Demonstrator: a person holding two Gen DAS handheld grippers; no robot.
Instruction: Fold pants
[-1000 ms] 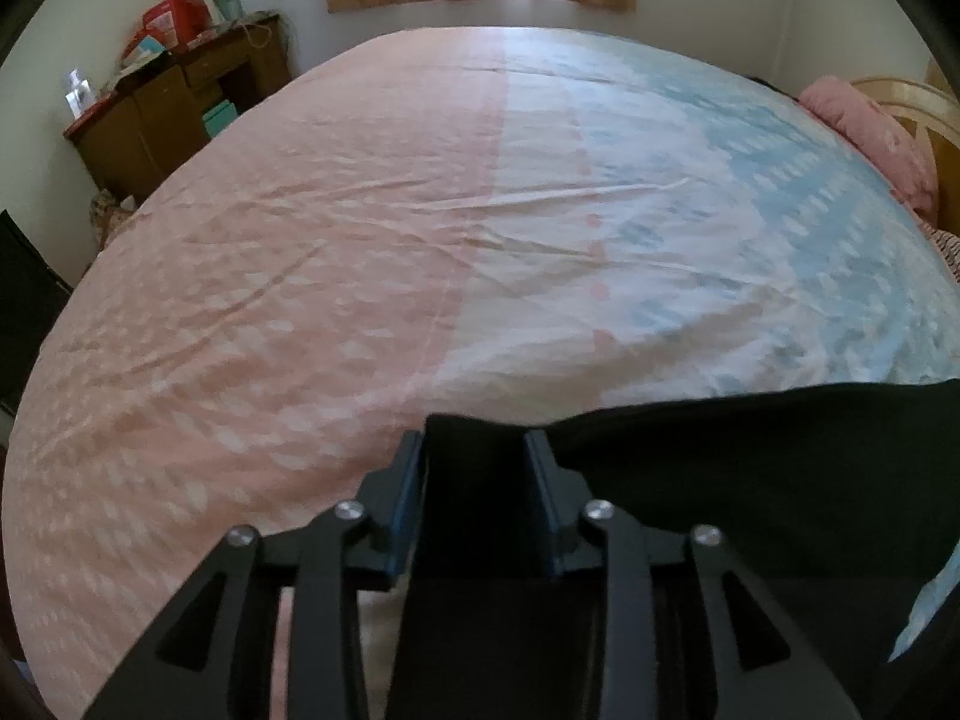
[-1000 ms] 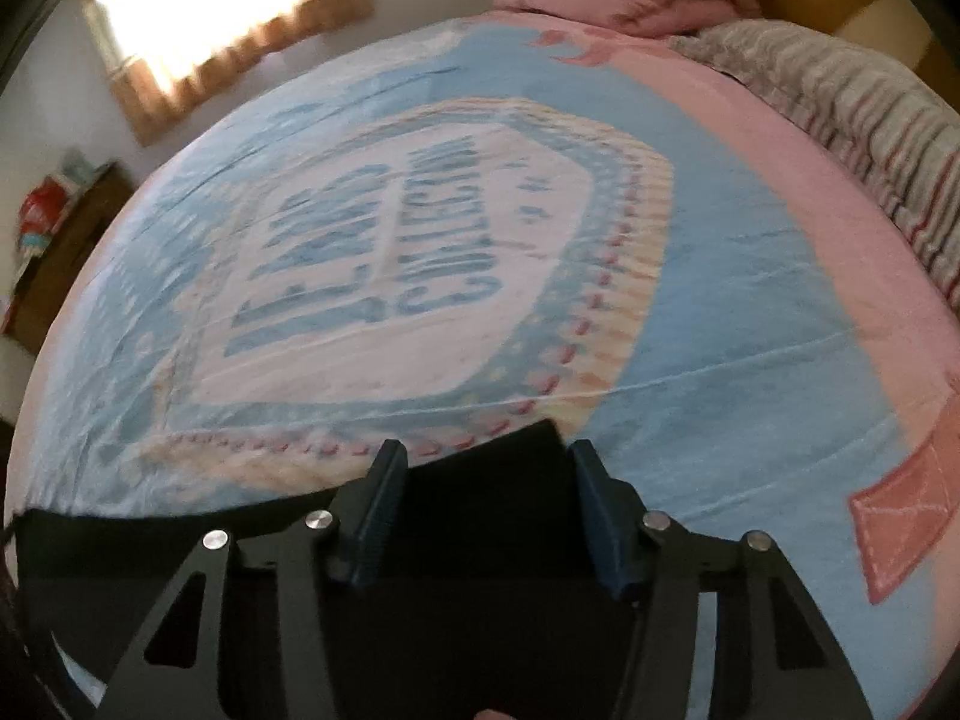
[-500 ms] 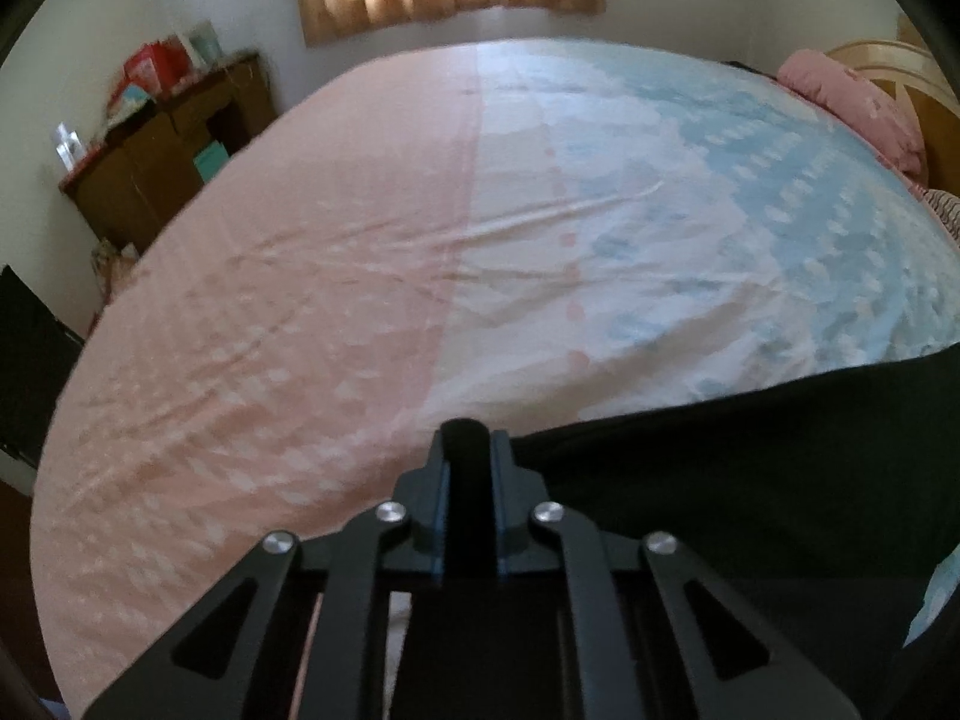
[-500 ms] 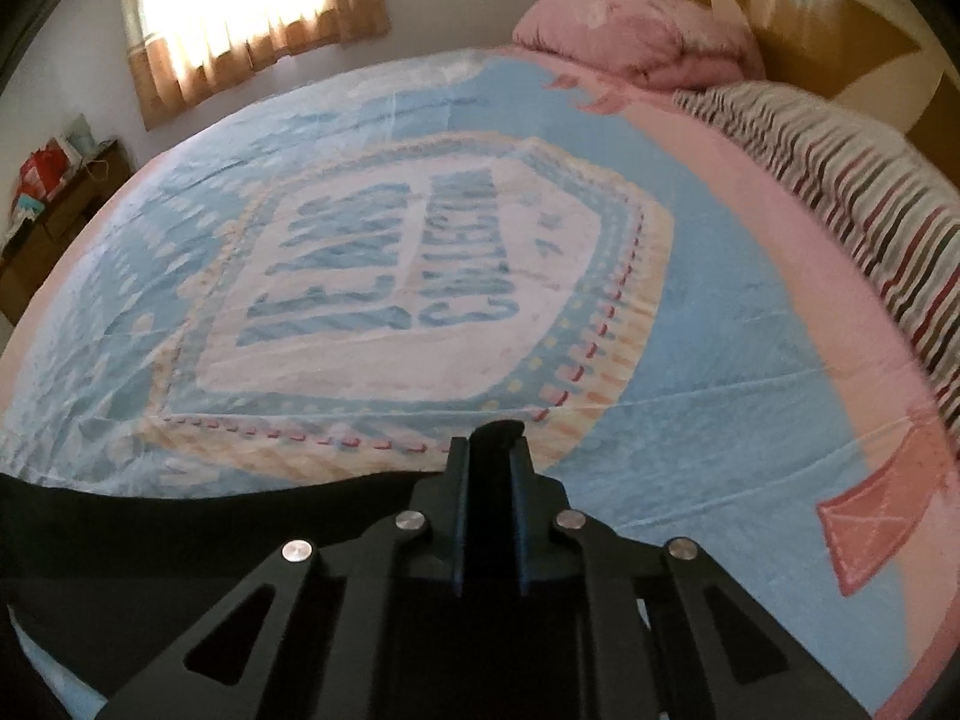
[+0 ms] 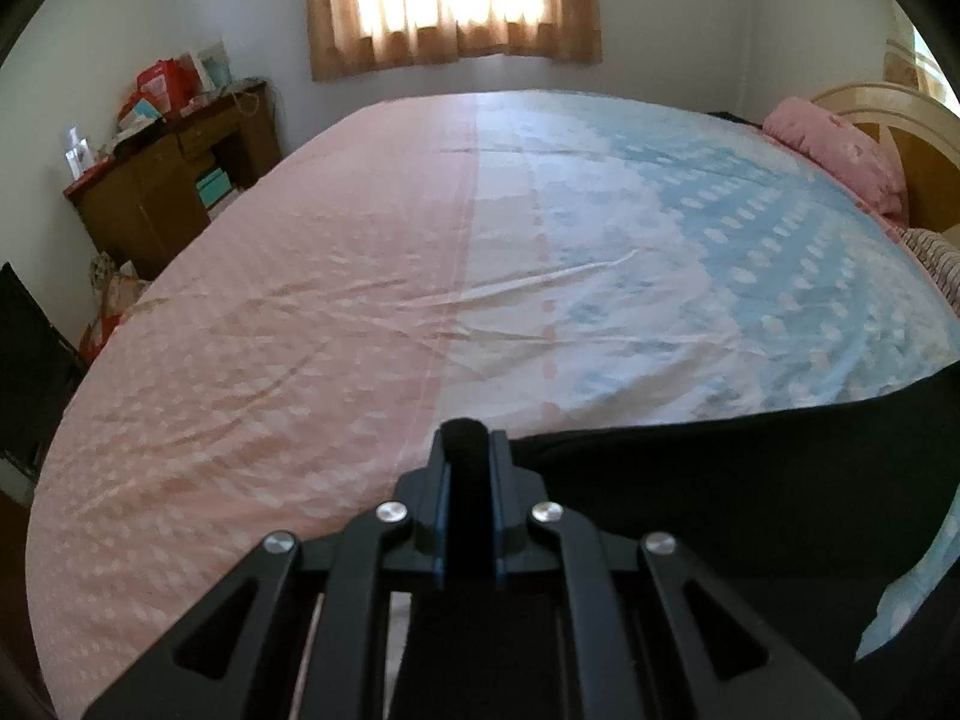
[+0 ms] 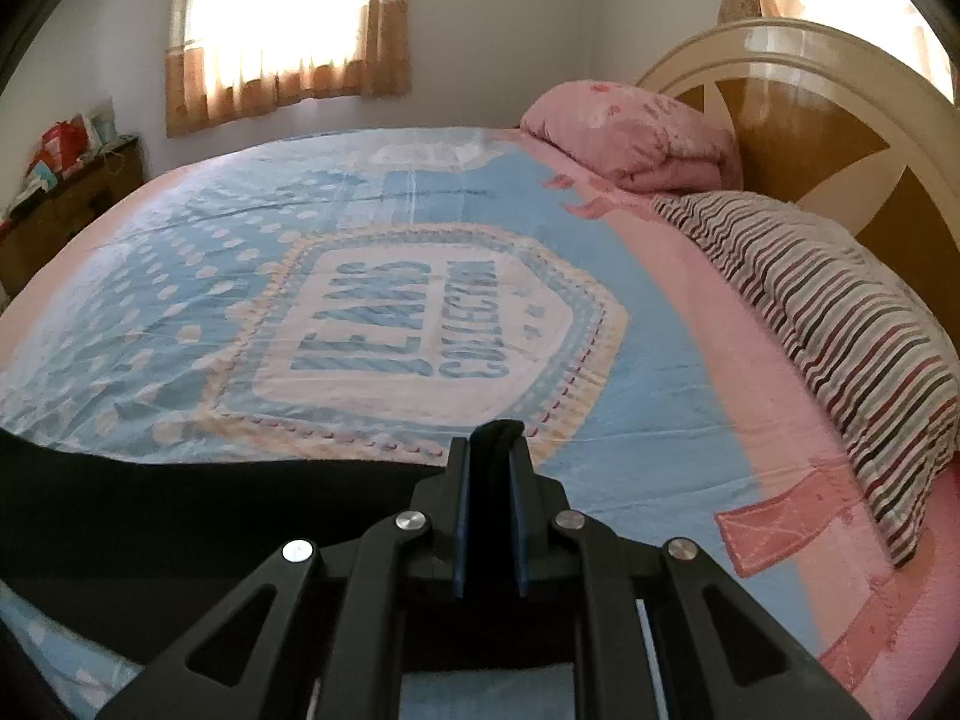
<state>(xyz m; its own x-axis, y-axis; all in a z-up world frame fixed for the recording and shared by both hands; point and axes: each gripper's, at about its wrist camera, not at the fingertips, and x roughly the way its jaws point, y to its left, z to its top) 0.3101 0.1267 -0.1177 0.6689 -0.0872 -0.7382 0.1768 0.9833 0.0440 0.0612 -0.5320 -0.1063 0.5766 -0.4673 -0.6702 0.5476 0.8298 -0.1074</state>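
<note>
The black pants lie along the near edge of the bed sheet, stretched as a dark band between both tools. The left gripper is pinched tight on a bunched fold at one end. The right gripper is clamped likewise on the other end, nearer the striped pillow.

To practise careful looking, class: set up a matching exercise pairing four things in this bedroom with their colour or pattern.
Things:
1. pants
2. pillow
3. quilt
4. curtains

Colours:
a. striped
b. black
c. brown-orange
d. pink

Pairs: 1-b, 2-a, 3-d, 4-c

Both the left gripper and the right gripper are shut on the pants.
</note>
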